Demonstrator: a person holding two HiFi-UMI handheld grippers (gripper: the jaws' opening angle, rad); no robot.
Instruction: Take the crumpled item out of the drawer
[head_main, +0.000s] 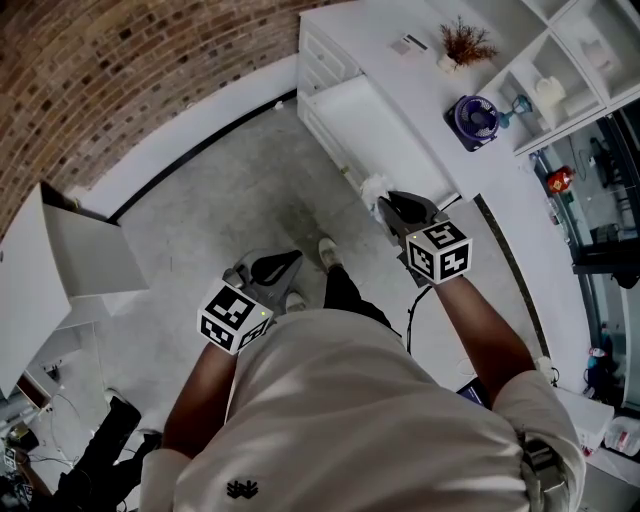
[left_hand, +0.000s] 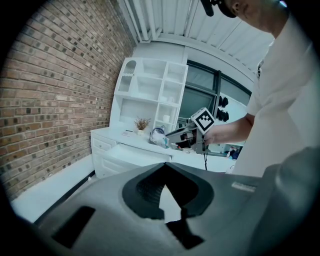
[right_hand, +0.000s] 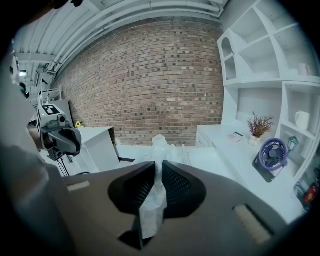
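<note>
Right gripper view shows the right gripper (right_hand: 159, 166) clamped on the crumpled white item (right_hand: 151, 207), which sticks up past the jaw tips. From the head view, the item is lifted clear, near the front edge of the open drawer (head_main: 380, 135). The left gripper (left_hand: 163, 167) sits lower, jaws together, holding nothing.

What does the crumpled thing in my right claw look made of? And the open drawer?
Crumpled thing: apparently thin plastic film, translucent white and slightly glossy, creased where the right claw pinches it; tissue paper isn't ruled out. Open drawer: smooth, flat white surfaces, probably painted wood or laminate board.
</note>
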